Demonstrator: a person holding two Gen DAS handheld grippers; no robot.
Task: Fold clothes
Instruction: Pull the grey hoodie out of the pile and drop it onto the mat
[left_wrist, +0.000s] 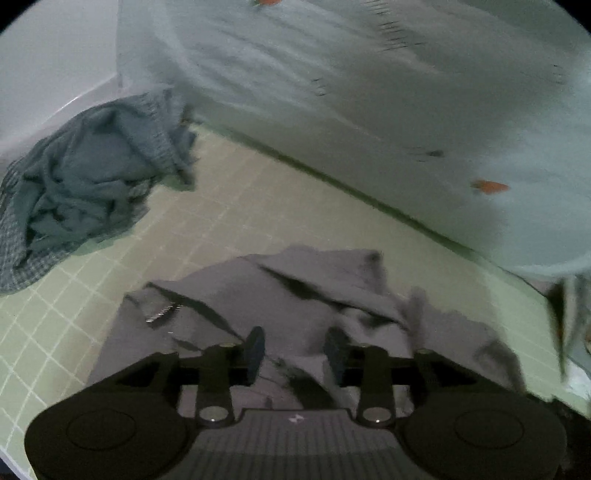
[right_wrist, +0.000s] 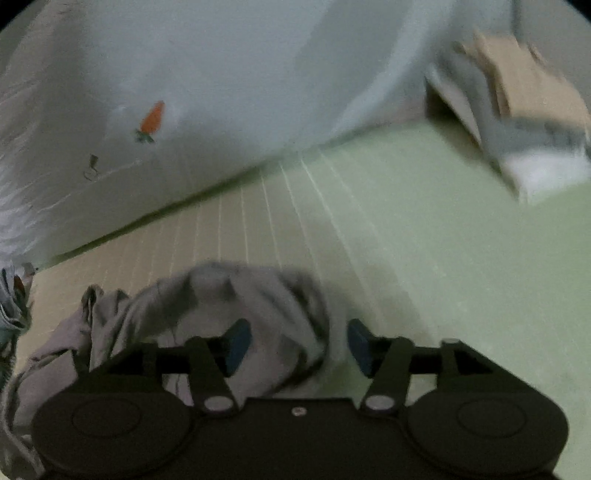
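A crumpled grey garment (left_wrist: 280, 295) lies on the green gridded mat (left_wrist: 229, 206). My left gripper (left_wrist: 293, 352) is open just above it, its blue-padded fingers apart with grey cloth showing between them. In the right wrist view the same grey garment (right_wrist: 221, 295) is bunched up on the mat (right_wrist: 424, 240). My right gripper (right_wrist: 299, 345) is open over the garment's right edge, with cloth lying between the fingers. Both views are blurred.
A blue checked garment (left_wrist: 85, 184) lies heaped at the mat's far left. A pale sheet with carrot prints (left_wrist: 369, 92) runs along the back; it also shows in the right wrist view (right_wrist: 184, 92). Folded clothes in tan, grey and white (right_wrist: 524, 118) sit at the far right.
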